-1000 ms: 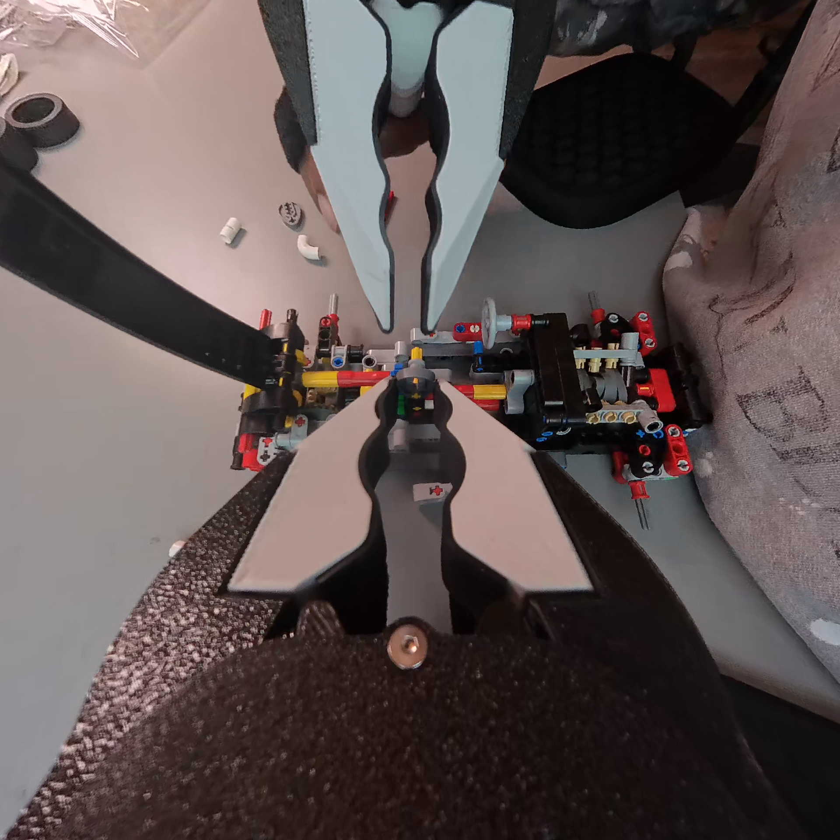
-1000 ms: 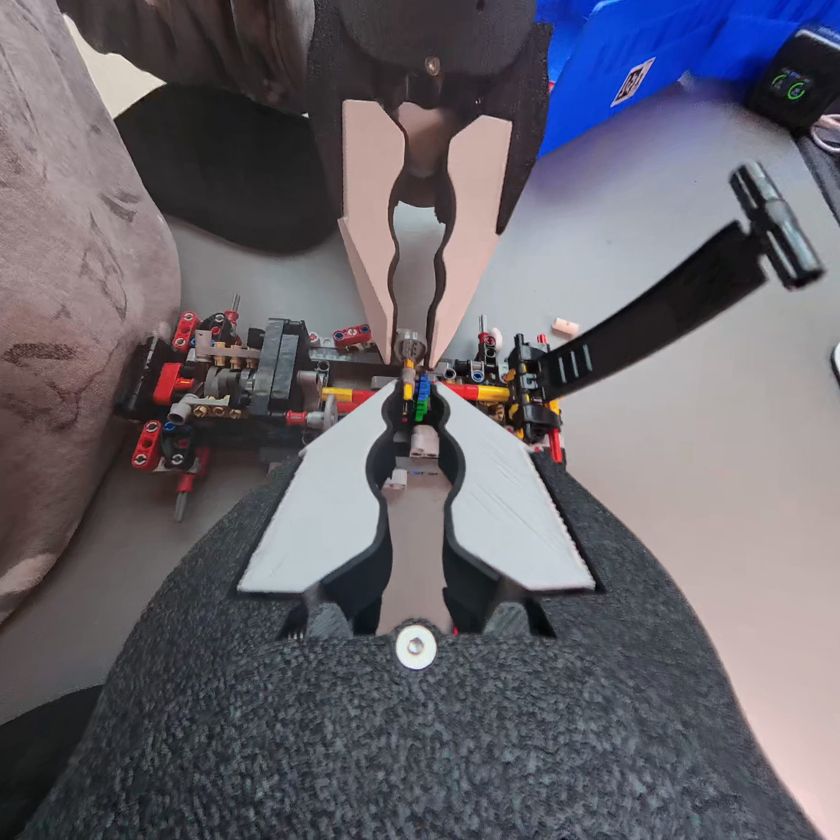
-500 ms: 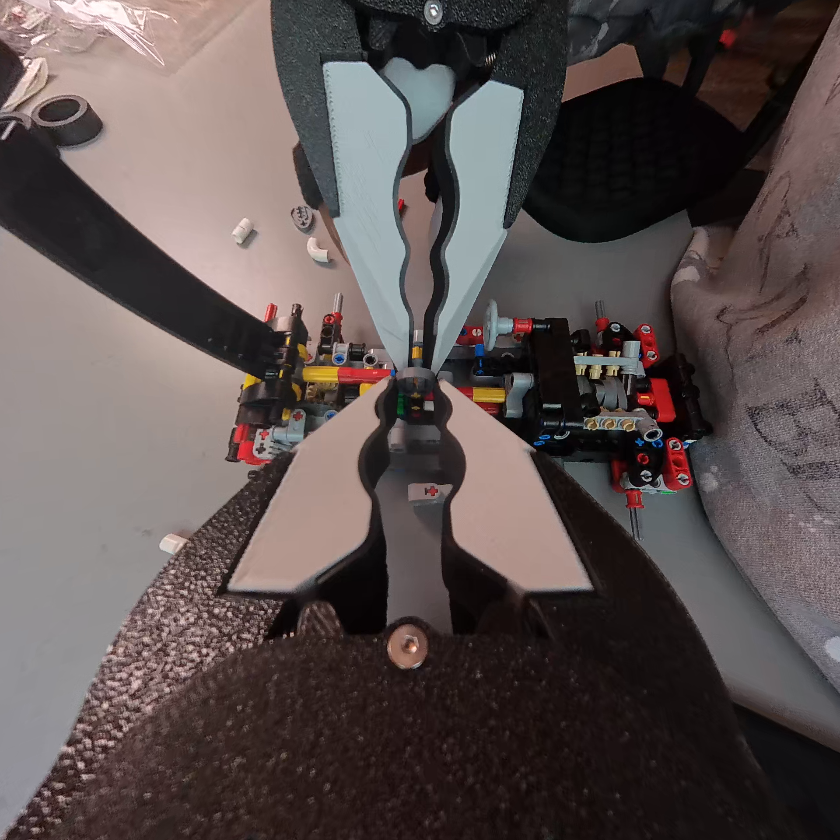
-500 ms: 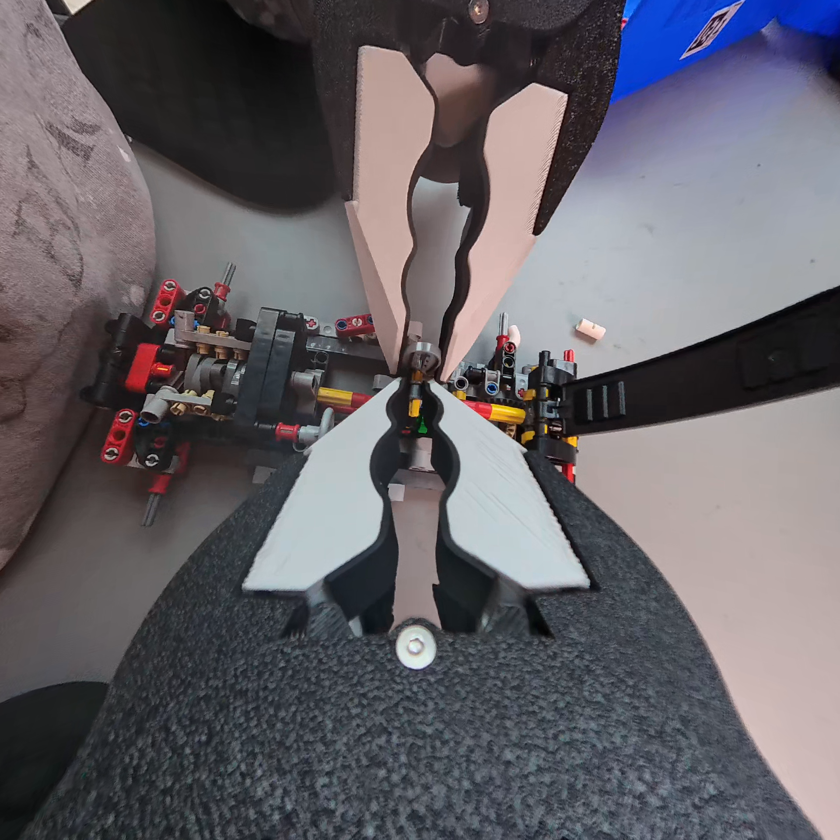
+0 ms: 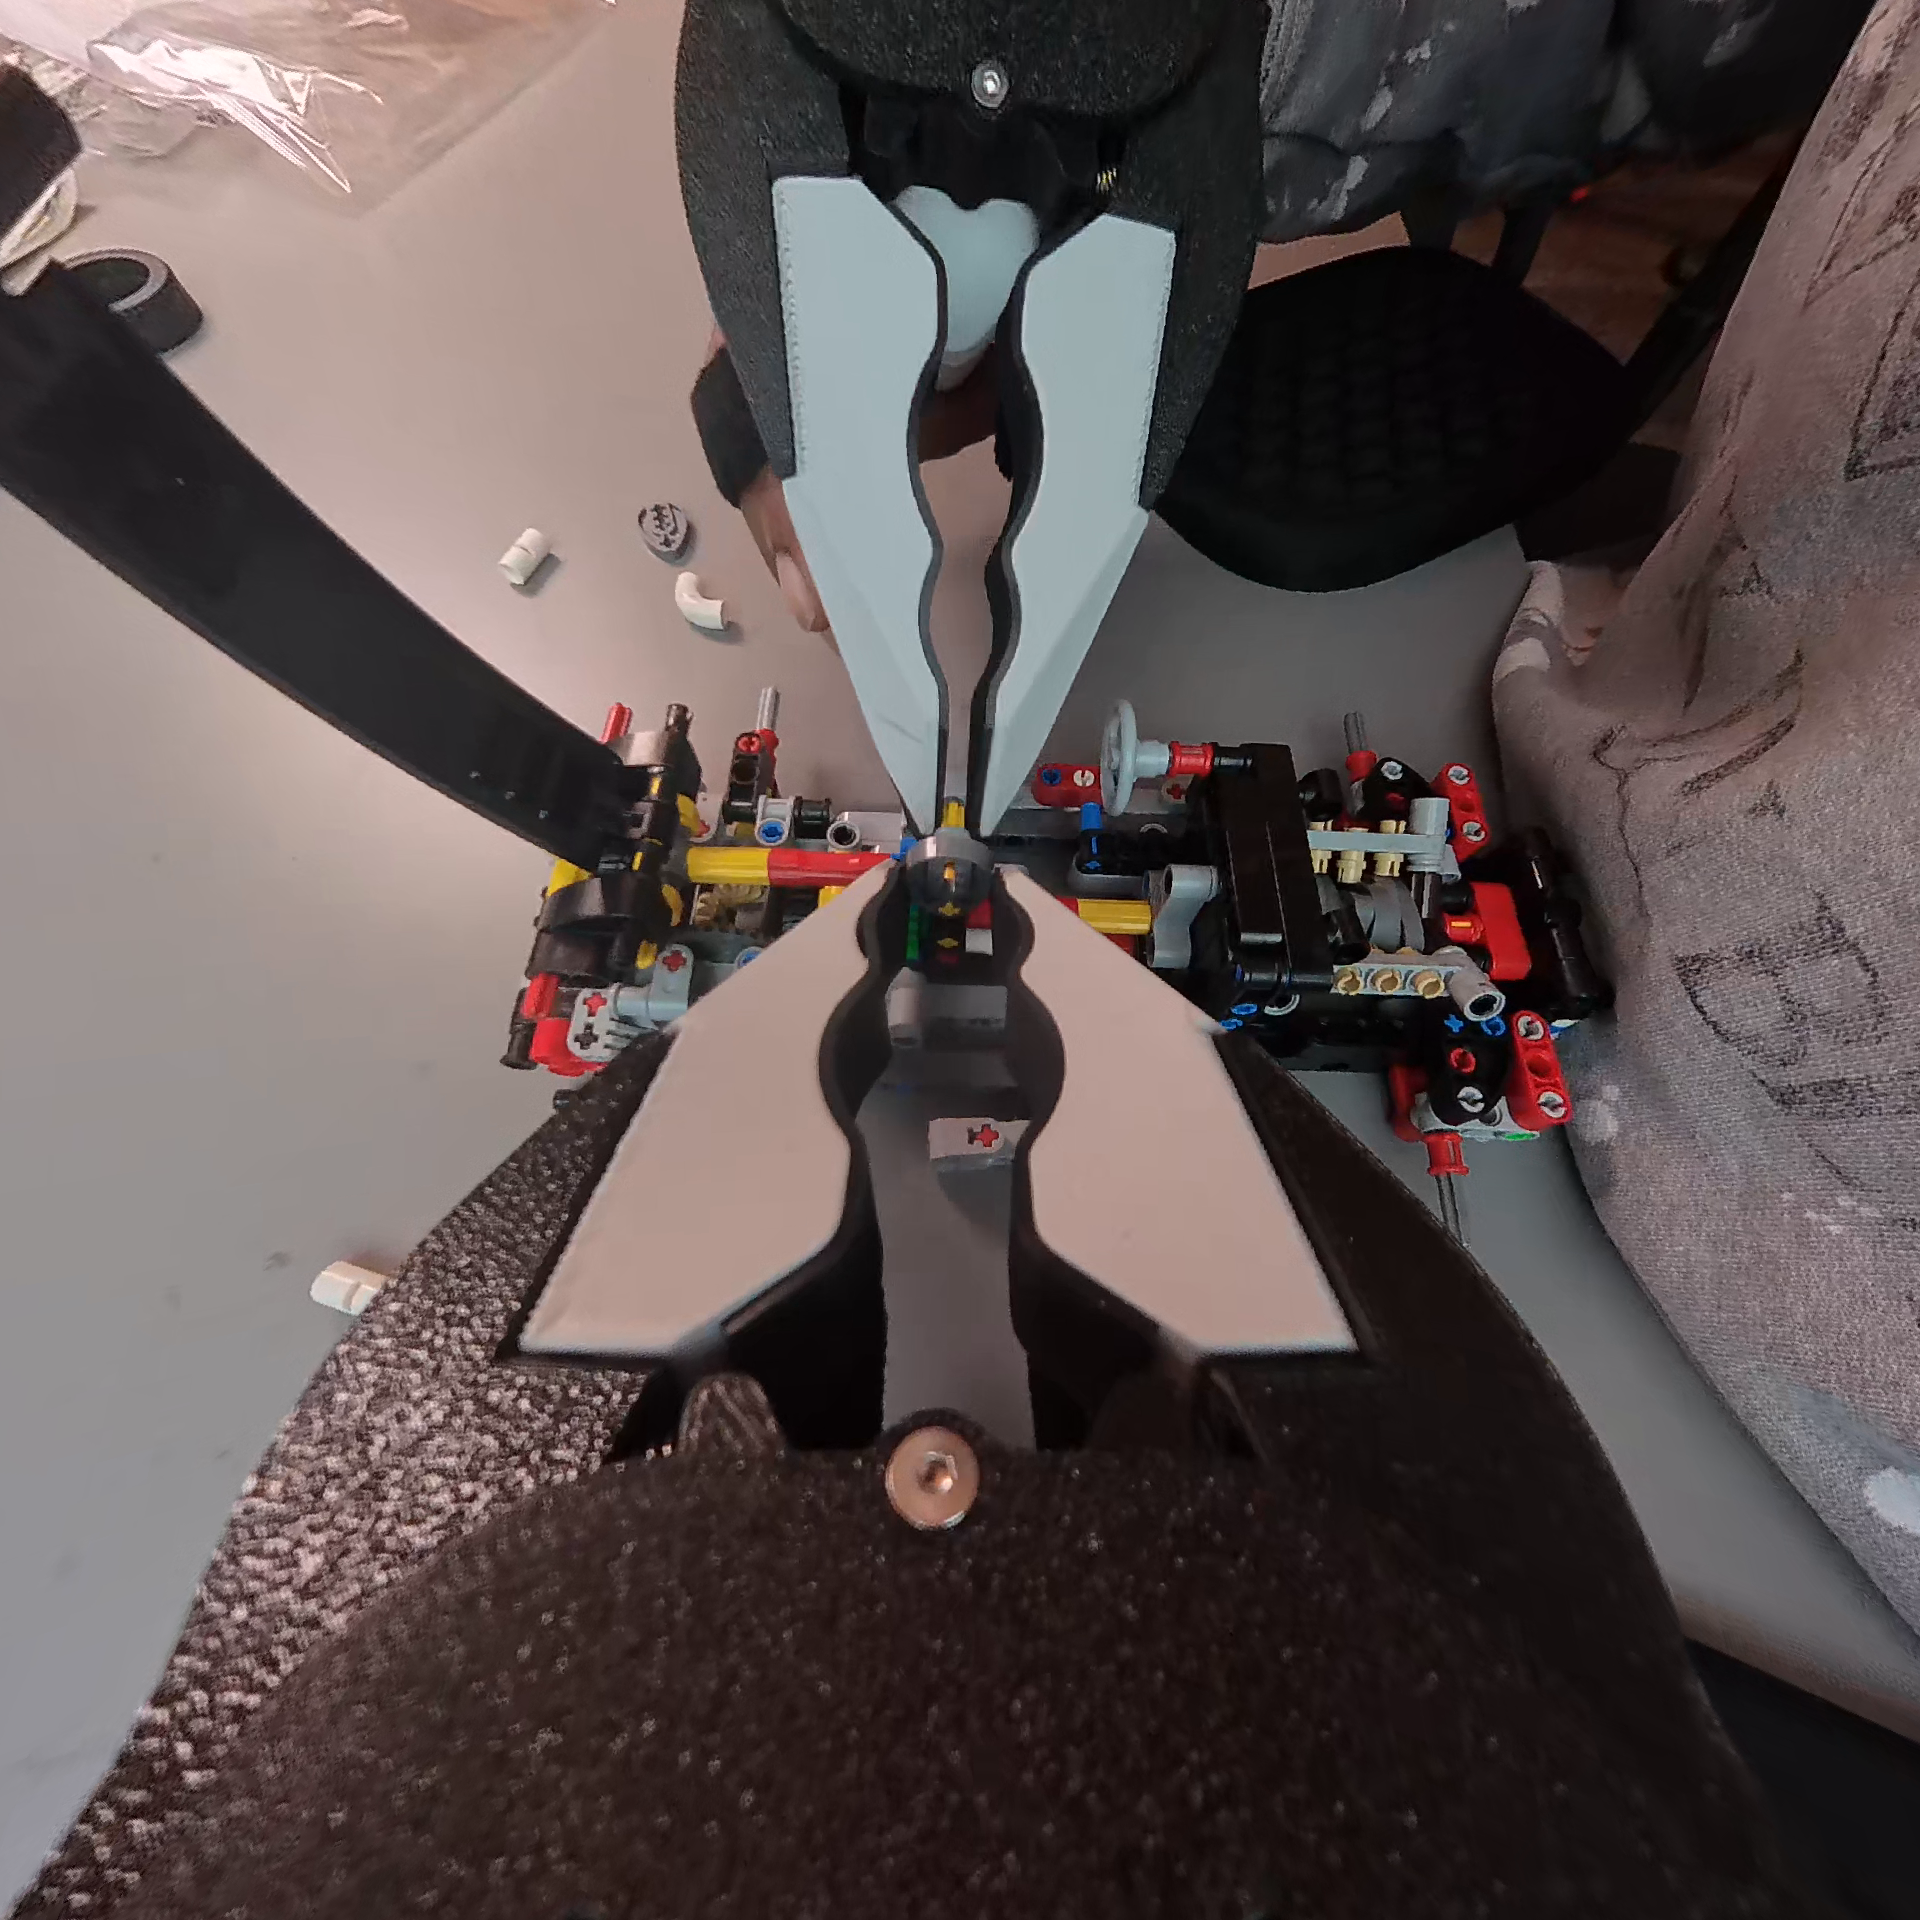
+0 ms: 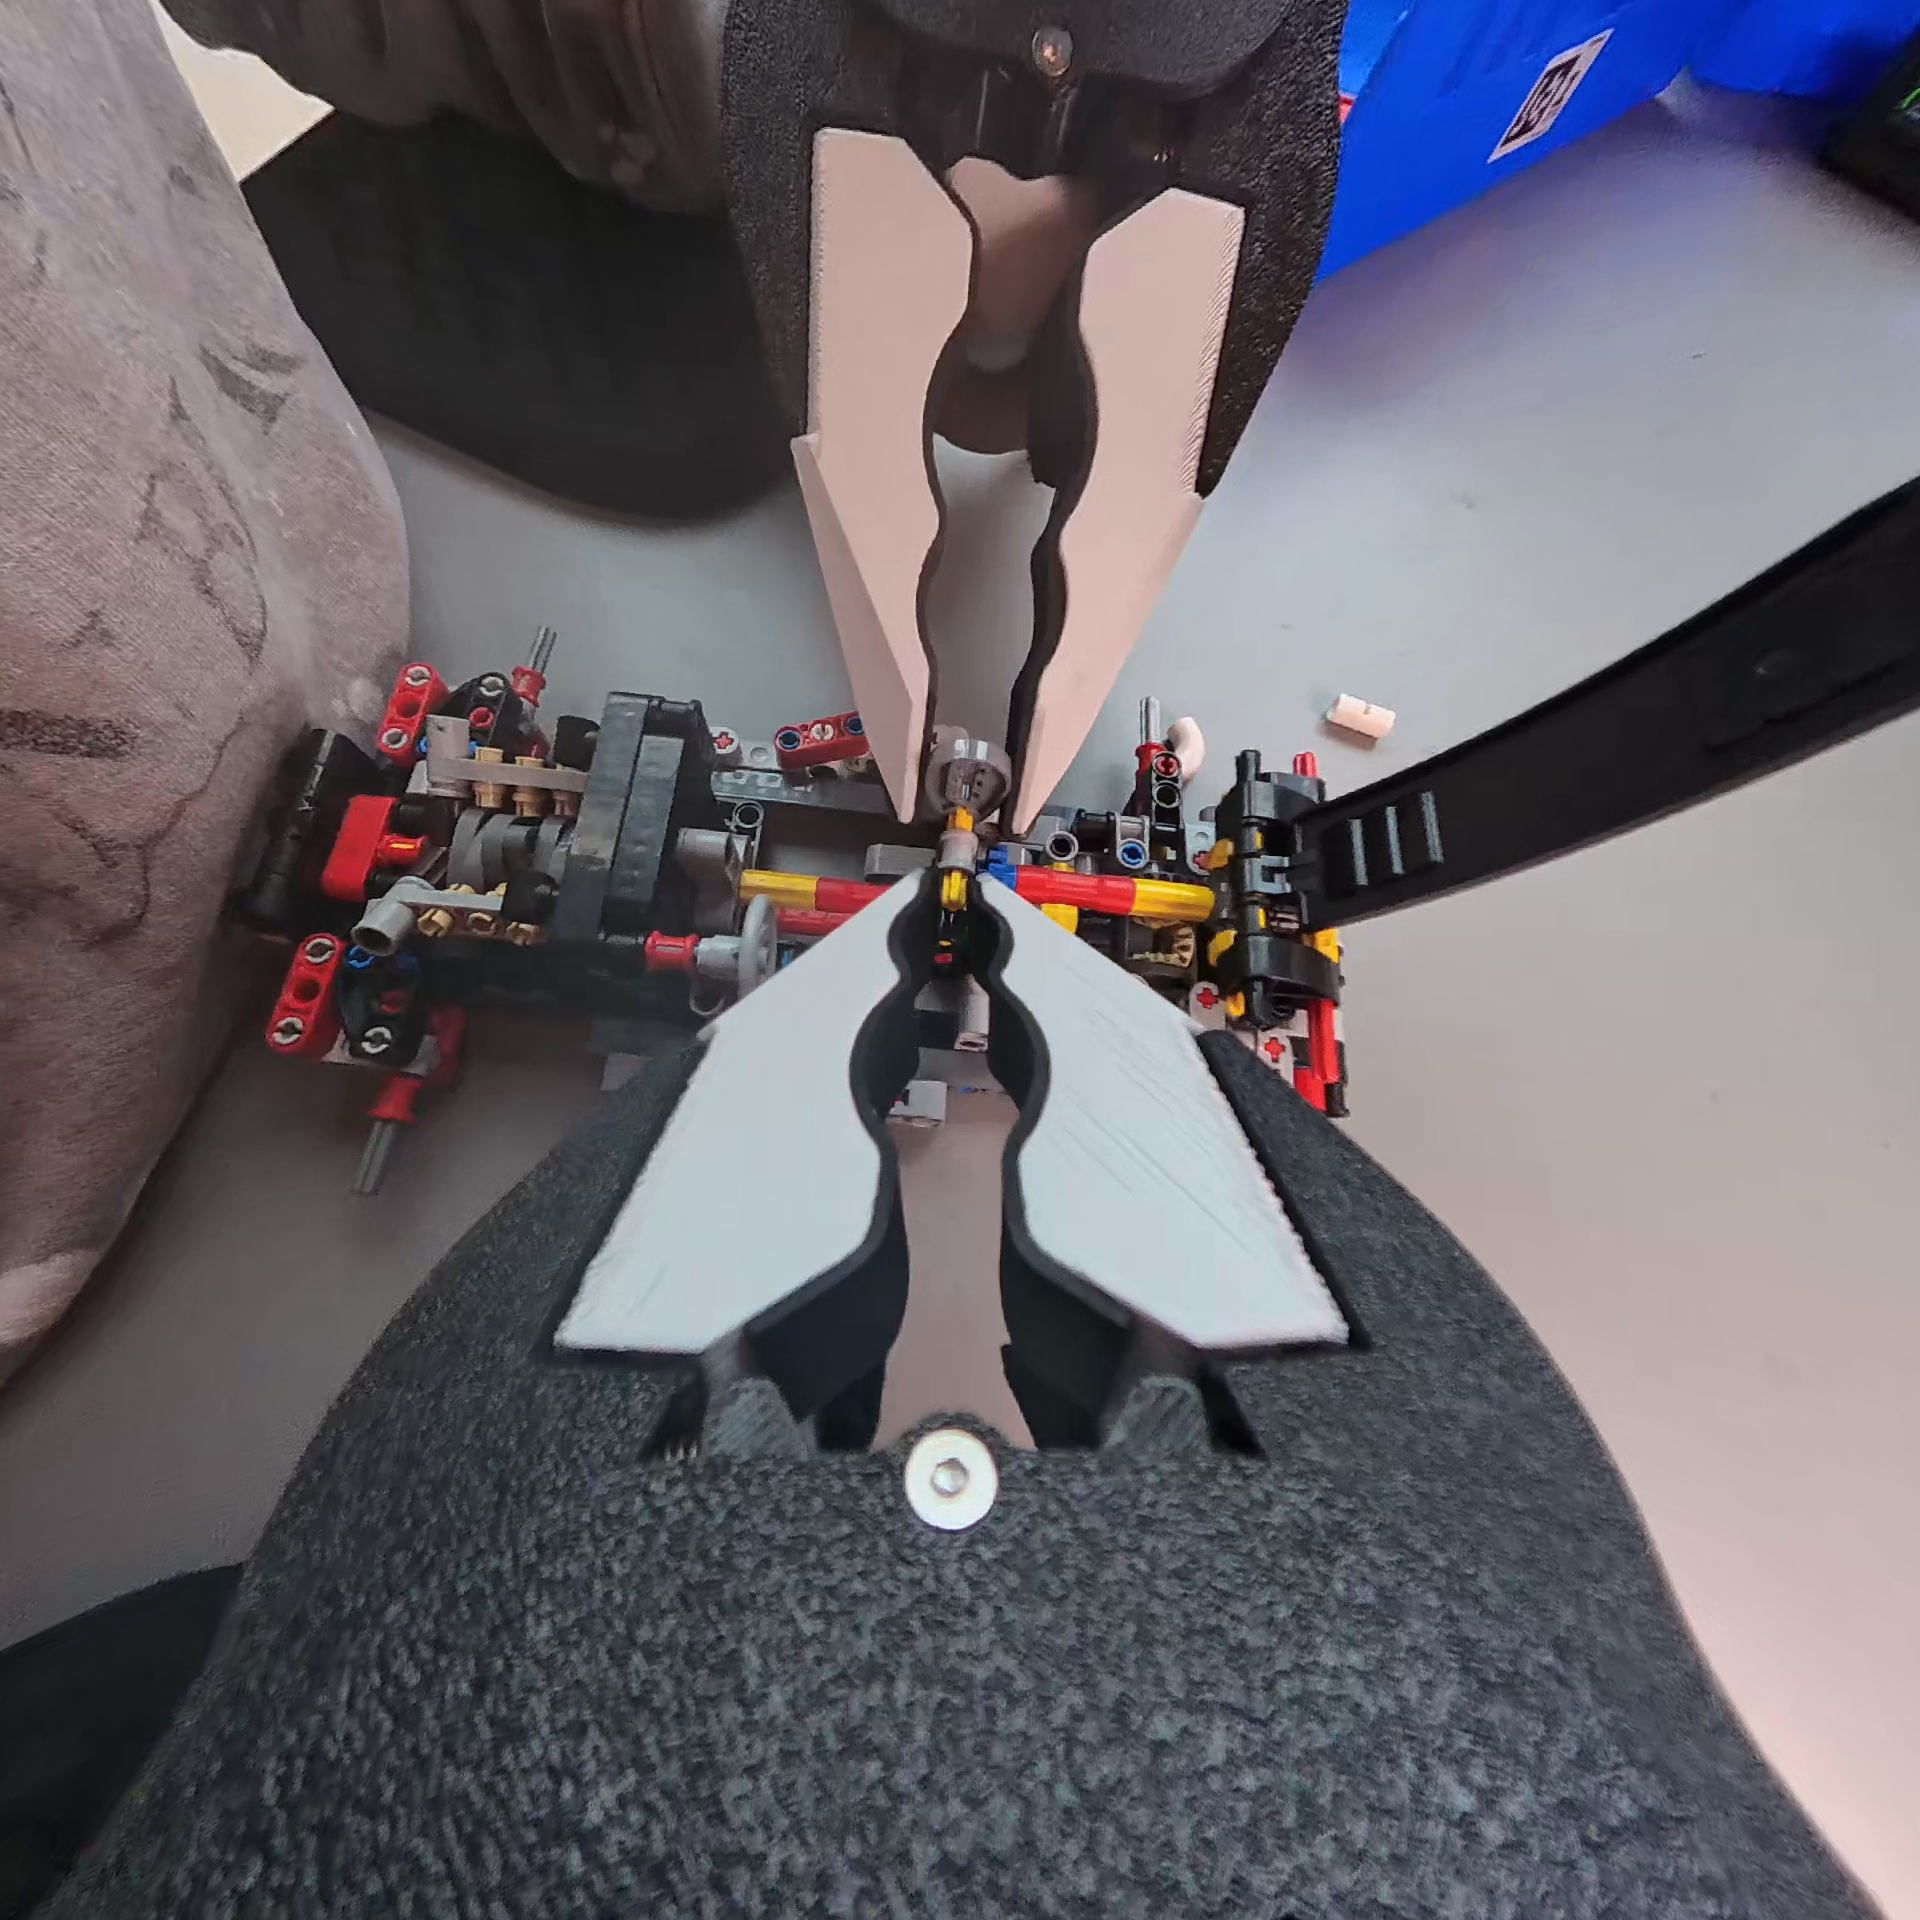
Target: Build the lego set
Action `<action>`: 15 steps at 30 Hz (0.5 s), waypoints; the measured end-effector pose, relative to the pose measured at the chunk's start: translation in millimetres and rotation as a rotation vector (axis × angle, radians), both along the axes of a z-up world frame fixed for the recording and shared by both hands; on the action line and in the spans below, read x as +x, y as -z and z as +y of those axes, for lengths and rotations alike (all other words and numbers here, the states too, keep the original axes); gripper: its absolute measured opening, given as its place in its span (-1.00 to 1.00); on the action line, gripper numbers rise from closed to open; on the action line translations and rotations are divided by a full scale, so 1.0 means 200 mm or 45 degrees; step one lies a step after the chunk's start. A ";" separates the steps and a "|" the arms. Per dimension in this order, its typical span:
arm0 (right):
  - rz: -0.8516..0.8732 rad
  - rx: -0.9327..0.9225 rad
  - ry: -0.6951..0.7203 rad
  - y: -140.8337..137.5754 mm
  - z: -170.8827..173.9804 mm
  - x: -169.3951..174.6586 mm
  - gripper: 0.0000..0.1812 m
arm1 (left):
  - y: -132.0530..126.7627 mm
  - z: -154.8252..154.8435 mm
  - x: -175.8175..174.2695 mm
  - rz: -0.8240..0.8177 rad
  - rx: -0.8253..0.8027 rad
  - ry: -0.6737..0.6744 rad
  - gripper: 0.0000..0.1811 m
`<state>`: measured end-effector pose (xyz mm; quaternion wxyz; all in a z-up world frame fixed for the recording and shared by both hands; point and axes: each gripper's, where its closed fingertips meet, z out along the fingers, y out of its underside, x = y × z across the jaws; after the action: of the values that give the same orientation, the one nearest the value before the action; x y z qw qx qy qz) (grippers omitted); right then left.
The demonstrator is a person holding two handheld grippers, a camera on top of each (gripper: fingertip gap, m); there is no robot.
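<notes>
Left wrist view: two grippers meet nose to nose over the lego chassis on the grey bench.
The left gripper has its fingers pinched on a grey round bush atop the model's middle. The right gripper has its fingers nearly closed around the yellow axle just below that bush. A long black beam juts from one end.

A grey table — a black mesh chair beyond its edge, blue box at the far side.
</notes>
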<state>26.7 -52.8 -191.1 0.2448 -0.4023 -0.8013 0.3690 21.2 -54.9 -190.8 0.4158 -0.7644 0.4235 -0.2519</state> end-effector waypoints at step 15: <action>0.038 0.016 -0.032 0.00 -0.03 0.05 -0.97 | 0.00 -0.05 0.02 -0.007 -0.028 0.007 -0.84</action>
<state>35.7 -59.1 -190.9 0.2545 -0.3850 -0.8049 0.3731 24.9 -64.2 -191.3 0.4079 -0.7670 0.4218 -0.2597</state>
